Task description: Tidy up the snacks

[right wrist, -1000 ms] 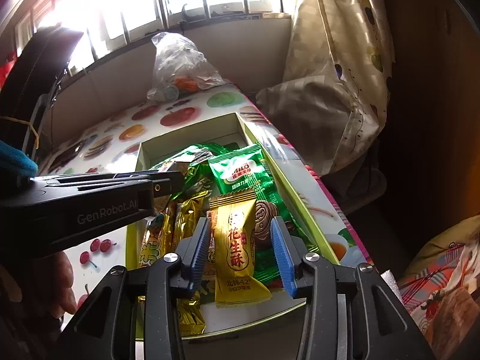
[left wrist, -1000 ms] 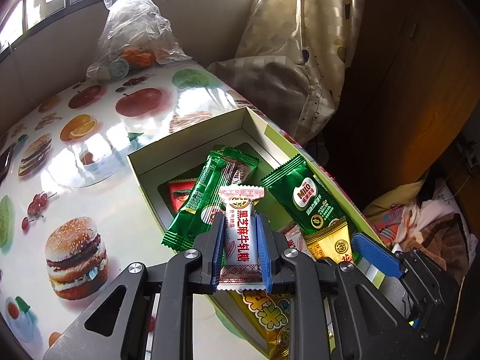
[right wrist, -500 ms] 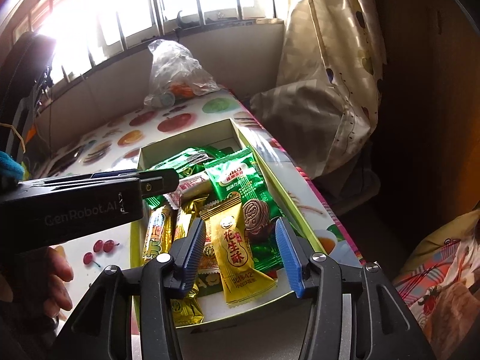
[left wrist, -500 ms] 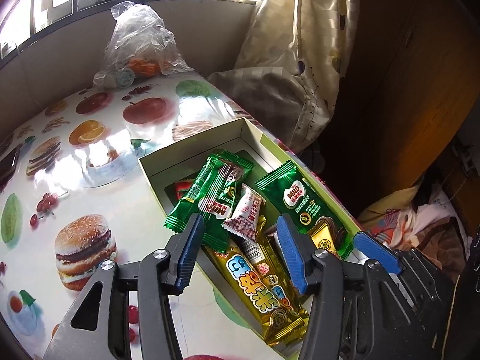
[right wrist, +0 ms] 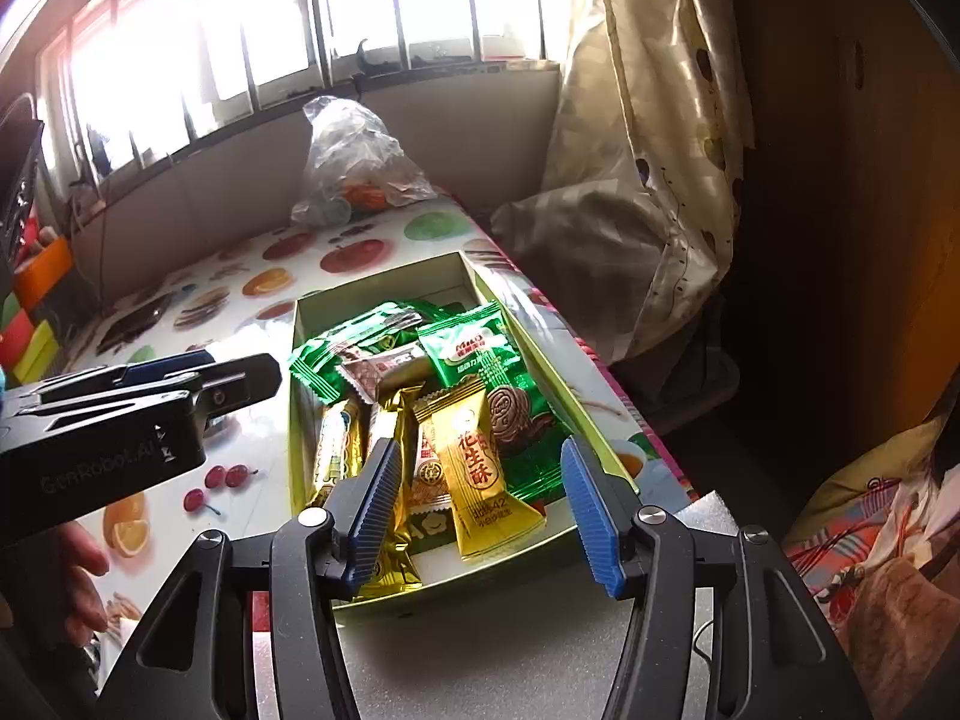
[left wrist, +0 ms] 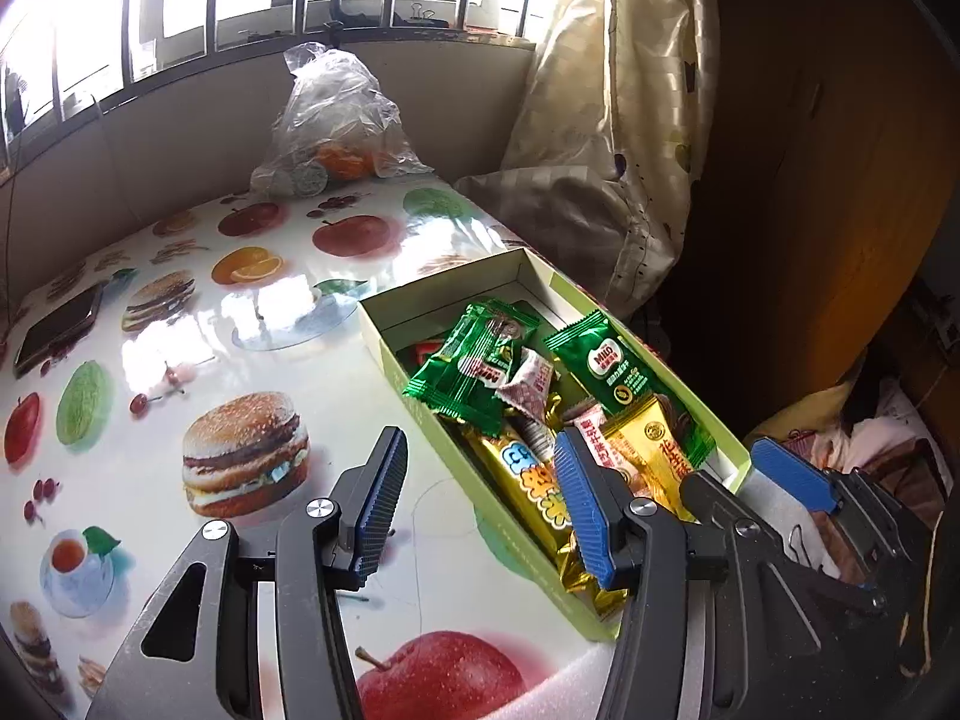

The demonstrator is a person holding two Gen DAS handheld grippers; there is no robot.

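A green open box (left wrist: 444, 294) on the fruit-print table holds several wrapped snacks: green Milo packets (left wrist: 612, 366), a white-and-red candy (left wrist: 531, 381), a gold bar (left wrist: 534, 492). My left gripper (left wrist: 480, 435) hovers open over the box's near left wall and holds nothing. In the right wrist view the box (right wrist: 378, 300) lies just ahead. My right gripper (right wrist: 480, 447) hangs above its near end with jaws opening. A yellow peanut candy (right wrist: 480, 474) lies loose in the box below them, untouched. The left gripper (right wrist: 180, 396) shows at the left.
A clear plastic bag with oranges (left wrist: 336, 132) sits at the table's far end, a dark phone (left wrist: 60, 327) at the far left. A curtain (left wrist: 600, 120) hangs past the table's right edge. A hand (right wrist: 84, 576) is under the left gripper.
The left gripper opened, dropped the white-and-red candy into the box, then drew back and up to the left. The right gripper's jaws spread wider and rose off the yellow candy.
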